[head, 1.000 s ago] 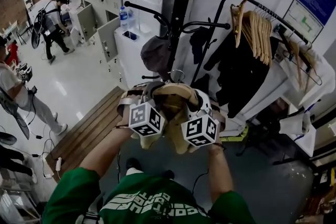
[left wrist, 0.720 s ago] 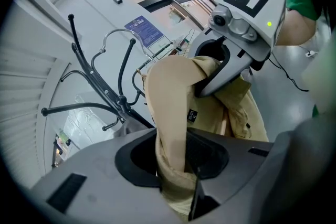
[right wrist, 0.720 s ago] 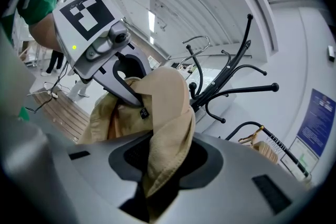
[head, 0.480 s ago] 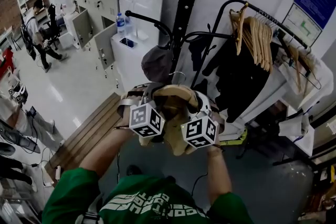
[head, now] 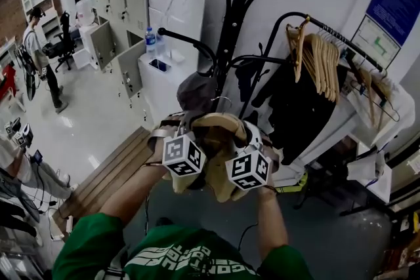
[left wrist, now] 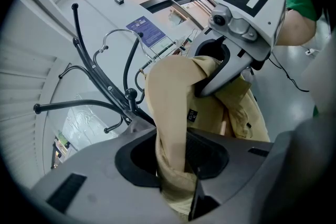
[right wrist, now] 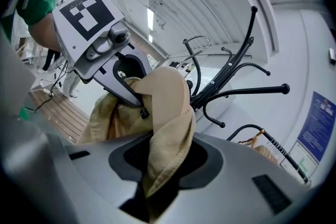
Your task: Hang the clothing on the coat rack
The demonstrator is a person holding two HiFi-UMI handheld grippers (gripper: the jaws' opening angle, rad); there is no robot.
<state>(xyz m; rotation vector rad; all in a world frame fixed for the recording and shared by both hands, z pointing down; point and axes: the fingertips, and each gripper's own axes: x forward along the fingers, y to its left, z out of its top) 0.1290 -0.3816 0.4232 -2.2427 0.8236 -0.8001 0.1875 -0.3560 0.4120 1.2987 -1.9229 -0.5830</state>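
A tan garment (head: 216,134) is stretched between my two grippers, held up in front of the black coat rack (head: 231,23). My left gripper (head: 178,131) is shut on the tan garment's (left wrist: 173,113) collar edge, and the fabric runs down through its jaws. My right gripper (head: 248,141) is shut on the other side of the tan garment (right wrist: 168,128). The coat rack's (left wrist: 100,86) curved hooks rise just beyond the cloth in the left gripper view; the coat rack (right wrist: 231,86) stands close behind it in the right gripper view. A grey cap (head: 195,90) hangs on a lower hook.
A clothes rail (head: 335,29) with wooden hangers and dark garments stands to the right. A white cabinet (head: 164,69) with a water bottle sits left of the rack, lockers behind it. People stand at the far left. A wooden bench (head: 108,170) lies on the floor.
Both grippers with the garment have stayed together in front of the rack, and the view has edged slightly closer to it. The person at the far left has walked further away.
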